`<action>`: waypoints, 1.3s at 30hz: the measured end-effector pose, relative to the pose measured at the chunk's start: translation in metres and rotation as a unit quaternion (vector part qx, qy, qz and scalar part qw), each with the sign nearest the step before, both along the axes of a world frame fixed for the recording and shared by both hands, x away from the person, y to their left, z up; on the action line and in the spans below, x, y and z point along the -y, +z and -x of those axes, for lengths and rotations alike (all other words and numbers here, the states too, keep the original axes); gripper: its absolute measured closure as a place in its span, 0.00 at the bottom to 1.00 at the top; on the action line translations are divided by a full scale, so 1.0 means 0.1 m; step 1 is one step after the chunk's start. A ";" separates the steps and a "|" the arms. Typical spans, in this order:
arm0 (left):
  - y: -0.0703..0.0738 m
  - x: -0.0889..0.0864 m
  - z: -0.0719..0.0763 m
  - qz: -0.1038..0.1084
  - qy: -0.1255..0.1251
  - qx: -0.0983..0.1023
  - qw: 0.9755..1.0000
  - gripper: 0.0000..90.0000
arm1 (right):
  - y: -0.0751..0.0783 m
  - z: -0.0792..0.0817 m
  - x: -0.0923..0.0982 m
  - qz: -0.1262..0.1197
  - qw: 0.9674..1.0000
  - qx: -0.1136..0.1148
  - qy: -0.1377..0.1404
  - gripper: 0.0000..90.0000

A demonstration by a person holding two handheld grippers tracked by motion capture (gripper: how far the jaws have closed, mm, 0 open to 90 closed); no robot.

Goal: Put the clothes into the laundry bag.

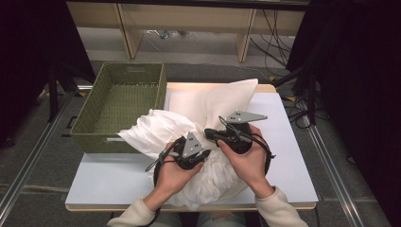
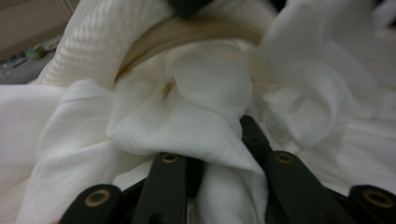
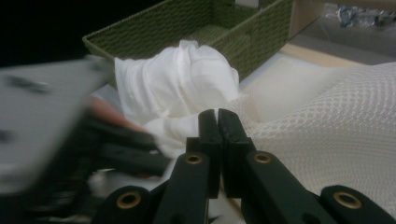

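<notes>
While gathered in thick folds round the near end of the pillow point(image 1: 222, 101), reaching no farther than about half its length: so much for the white cover point(image 1: 156, 130), bunched at centre frame and spilling toward the lower middle of the high view. Judged roughly halfway through working cover along pillow. Far half bare, mesh weave plain at the right of the right gripper view. Left to do, by this reading: sliding the gathered cloth the rest of the way and smoothing it out.

Lying on the pale table point(image 1: 293, 156), just right of the green woven basket point(image 1: 90, 118), with a puff of cover touching or nearly touching the basket's near wall. Nothing inside the basket.

Long axis running diagonally, from lower centre of the high view up toward the upper right. 1 bare corner pointing to the upper right, past the table's far edge; opposite end buried in cloth between the 2 hands.

Left gripper point(image 2: 215, 154): clenched on a fat fold of the cover, cloth swelling up between and over the black jaws. Right gripper point(image 3: 218, 114): jaws pressed flat together, tips at the edge of the mesh; impossible to tell whether a thin bit of fabric is pinched there.
</notes>
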State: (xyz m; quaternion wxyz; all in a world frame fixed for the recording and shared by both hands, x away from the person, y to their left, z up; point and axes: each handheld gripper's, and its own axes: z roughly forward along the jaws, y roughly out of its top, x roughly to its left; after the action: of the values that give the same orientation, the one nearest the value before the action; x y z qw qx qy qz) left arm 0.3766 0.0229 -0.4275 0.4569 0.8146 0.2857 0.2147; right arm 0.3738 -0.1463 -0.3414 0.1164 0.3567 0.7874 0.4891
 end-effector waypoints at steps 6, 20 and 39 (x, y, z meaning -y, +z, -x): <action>-0.10 0.03 -0.23 0.021 0.013 -0.015 1.000 0.70 | -0.18 -0.14 0.00 0.022 1.000 -0.013 -0.014 1.00; 0.27 -0.53 0.44 0.037 -0.048 -0.027 0.998 0.30 | -0.12 -0.13 0.05 0.050 0.998 0.011 -0.027 0.99; -0.33 -0.05 0.15 -0.091 -0.014 -0.032 0.995 0.64 | -0.18 -0.15 0.01 0.061 0.998 -0.001 -0.027 0.99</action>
State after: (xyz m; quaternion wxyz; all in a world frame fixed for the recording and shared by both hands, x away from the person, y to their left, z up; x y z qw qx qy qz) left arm 0.3620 0.0283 -0.4601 0.3739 0.8632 0.2683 0.2074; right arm 0.3886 -0.1476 -0.3599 0.1505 0.3701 0.8061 0.4365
